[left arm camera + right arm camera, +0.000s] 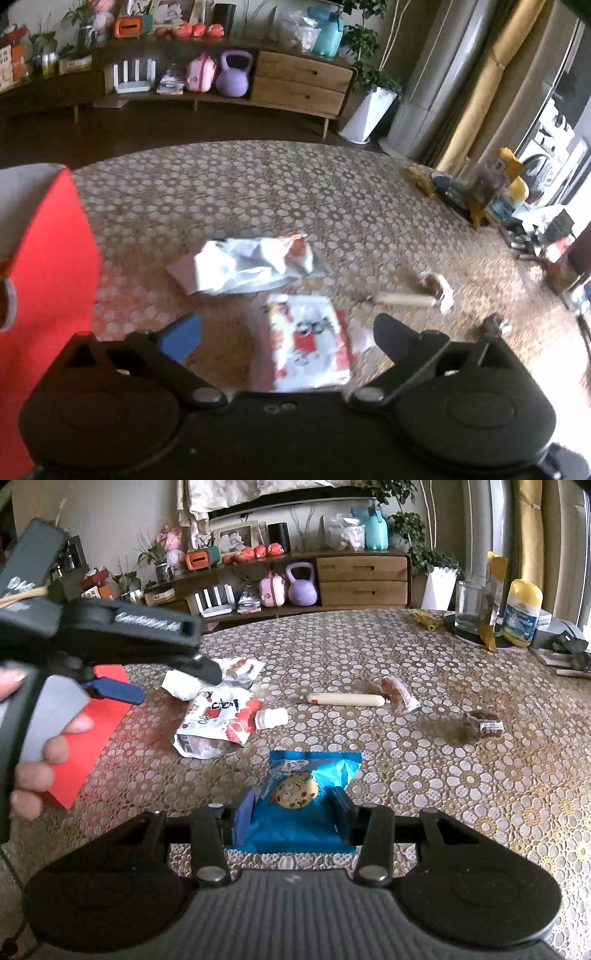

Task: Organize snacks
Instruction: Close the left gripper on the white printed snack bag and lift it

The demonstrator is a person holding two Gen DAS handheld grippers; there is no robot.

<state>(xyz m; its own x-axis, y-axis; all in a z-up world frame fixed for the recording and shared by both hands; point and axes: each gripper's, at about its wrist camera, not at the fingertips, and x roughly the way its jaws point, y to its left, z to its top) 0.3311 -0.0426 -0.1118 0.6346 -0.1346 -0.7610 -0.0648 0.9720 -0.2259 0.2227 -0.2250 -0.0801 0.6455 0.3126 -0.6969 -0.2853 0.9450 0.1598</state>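
gripping the blue crinkly cookie packet between both pads, the right tongs hold it just above the brown floral-lace table. the left tongs are spread wide and empty over the white-and-red strawberry drink pouch, which lies flat beside the silver foil wrapper, near the red cardboard box.

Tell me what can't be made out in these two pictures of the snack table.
- Red box: cut off by the left edge in the left wrist view, so its contents stay hidden.
- Strawberry pouch: print smeared by blur in the left wrist view.
- Blue cookie packet: its lower part is hidden behind the right tongs.
- Silver wrapper: partly covered by the left tongs in the right wrist view.
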